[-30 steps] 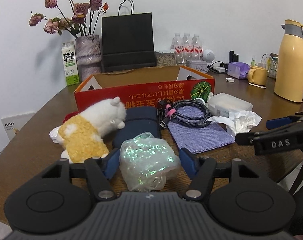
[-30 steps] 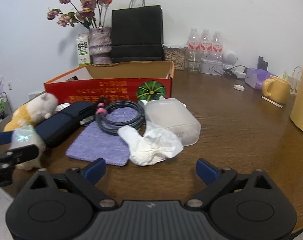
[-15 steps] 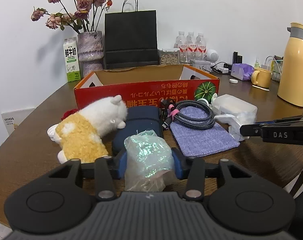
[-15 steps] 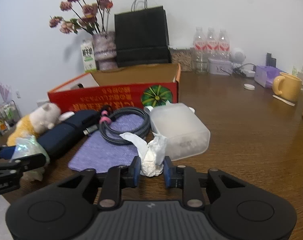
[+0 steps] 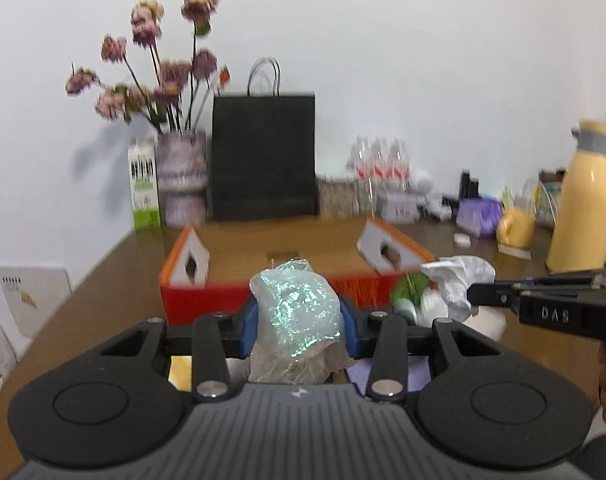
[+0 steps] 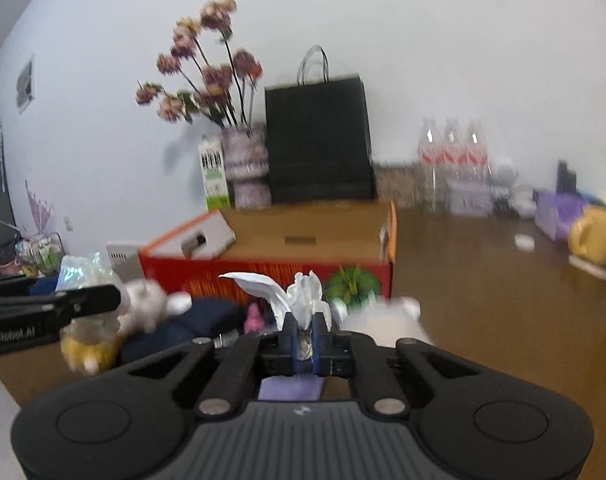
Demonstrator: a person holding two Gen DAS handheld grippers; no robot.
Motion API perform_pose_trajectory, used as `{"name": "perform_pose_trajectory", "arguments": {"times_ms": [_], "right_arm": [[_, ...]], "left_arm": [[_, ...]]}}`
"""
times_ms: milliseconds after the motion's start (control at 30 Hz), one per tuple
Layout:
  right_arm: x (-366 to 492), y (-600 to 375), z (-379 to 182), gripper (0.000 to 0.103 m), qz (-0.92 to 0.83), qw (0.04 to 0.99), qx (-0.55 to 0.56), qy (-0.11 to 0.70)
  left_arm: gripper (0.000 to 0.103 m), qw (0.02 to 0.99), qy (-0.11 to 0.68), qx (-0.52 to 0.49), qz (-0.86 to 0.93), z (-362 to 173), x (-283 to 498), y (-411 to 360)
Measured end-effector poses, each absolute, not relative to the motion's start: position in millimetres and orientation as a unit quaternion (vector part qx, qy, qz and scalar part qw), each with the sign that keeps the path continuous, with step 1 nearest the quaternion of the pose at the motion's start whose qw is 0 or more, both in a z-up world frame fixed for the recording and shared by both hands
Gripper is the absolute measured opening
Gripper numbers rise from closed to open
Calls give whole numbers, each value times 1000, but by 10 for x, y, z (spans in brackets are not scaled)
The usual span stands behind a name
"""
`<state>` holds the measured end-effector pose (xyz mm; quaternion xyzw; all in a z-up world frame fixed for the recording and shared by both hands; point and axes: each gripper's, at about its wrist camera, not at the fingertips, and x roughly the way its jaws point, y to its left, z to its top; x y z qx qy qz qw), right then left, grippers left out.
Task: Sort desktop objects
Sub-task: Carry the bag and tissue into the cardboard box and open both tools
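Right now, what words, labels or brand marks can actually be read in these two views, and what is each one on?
"DAS": raised letters on the side of the right claw, seen from the left wrist view.
"SenRobot.AI": white print on the side of the left claw, seen from the right wrist view.
Milk carton: print blurred, unreadable.
Red cardboard box: front lettering blurred, unreadable.
Water bottles: labels unreadable.

Free room above the box, clutter in front of it

The open red box [image 6: 271, 276] is empty inside, and the air above it is free. Before its front wall lie a plush toy [image 6: 143, 308], a dark case [image 6: 191, 324] and a purple cloth [image 6: 289, 388], so low passage is blocked there. Behind the box stand a black bag [image 5: 265, 160] and a vase [image 5: 181, 180]. Right of the box, the brown table [image 6: 483, 280] is bare.
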<state>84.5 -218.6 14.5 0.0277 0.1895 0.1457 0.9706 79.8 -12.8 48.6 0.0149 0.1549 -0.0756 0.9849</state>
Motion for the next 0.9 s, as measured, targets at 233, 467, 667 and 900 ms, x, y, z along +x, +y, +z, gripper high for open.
{"name": "perform_pose_trajectory", "arguments": {"times_ms": [233, 467, 667, 900], "right_arm": [[1409, -2056, 526, 6, 145, 975, 35, 166], [2291, -1849, 637, 6, 132, 969, 36, 208], [3025, -1653, 475, 6, 102, 958, 28, 266], [3455, -1611, 55, 6, 80, 935, 27, 343]], "left_arm": [[42, 989, 137, 13, -55, 852, 1428, -29], [42, 976, 207, 18, -56, 970, 2432, 82], [42, 954, 296, 24, -42, 771, 3218, 145], [43, 921, 386, 18, -46, 287, 3660, 275]]}}
